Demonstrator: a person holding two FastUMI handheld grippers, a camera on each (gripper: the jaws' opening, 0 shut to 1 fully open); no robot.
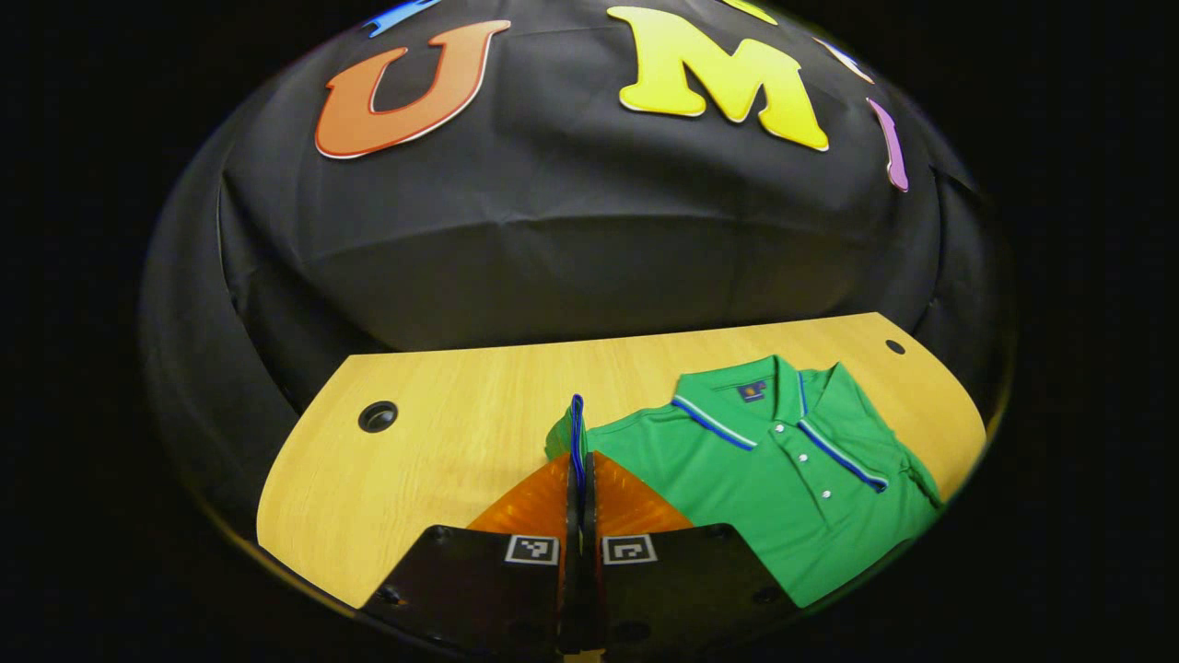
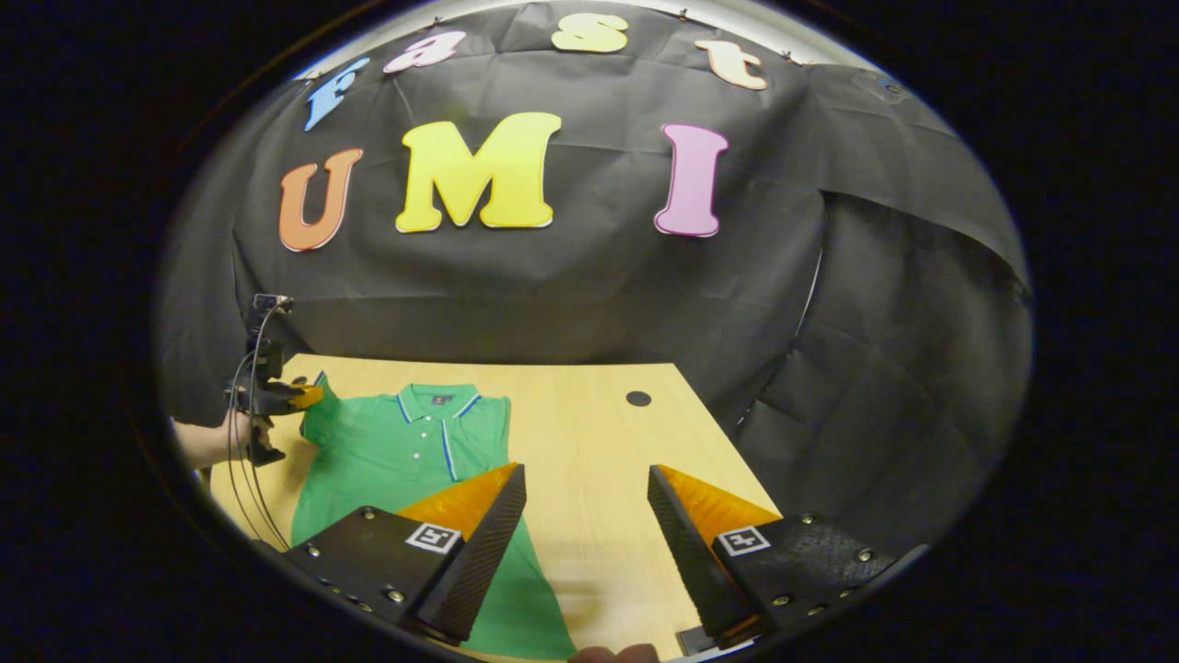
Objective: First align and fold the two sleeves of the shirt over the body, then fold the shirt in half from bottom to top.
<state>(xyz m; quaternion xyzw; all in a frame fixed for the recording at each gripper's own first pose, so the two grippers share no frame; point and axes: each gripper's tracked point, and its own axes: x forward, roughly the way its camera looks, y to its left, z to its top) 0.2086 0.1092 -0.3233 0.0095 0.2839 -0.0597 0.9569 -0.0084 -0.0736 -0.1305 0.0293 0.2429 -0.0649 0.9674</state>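
Left gripper [image 1: 580, 479]: fingers pressed together, a blue-trimmed sleeve edge [image 1: 577, 433] pinched between them and standing up from the tips; seen also in the right gripper view [image 2: 309, 396] at the far left of the table, held by a hand [image 2: 241, 433] with cables hanging from it.
Right gripper [image 2: 585, 488]: fingers spread wide, nothing between them; it hangs over the near part of the table, bare wood in the gap, its left finger [image 2: 488, 534] overlapping the shirt's right edge in the picture; whether it touches the cloth I cannot tell.
Shirt [image 1: 783, 488]: green polo with blue-and-white trim on collar and placket, white buttons, small dark label inside the neck; lies front-up on the table, collar toward the far wall, hem toward the near edge; in the right gripper view [image 2: 405, 460] it sits on the left half of the tabletop.
Sleeve held: the one on the shirt's left side in the scene, lifted off the wood at its cuff.
Table [image 1: 442, 433]: light wood, round dark holes [image 1: 378, 416] near the far corners.
Wall: black cloth behind the table.
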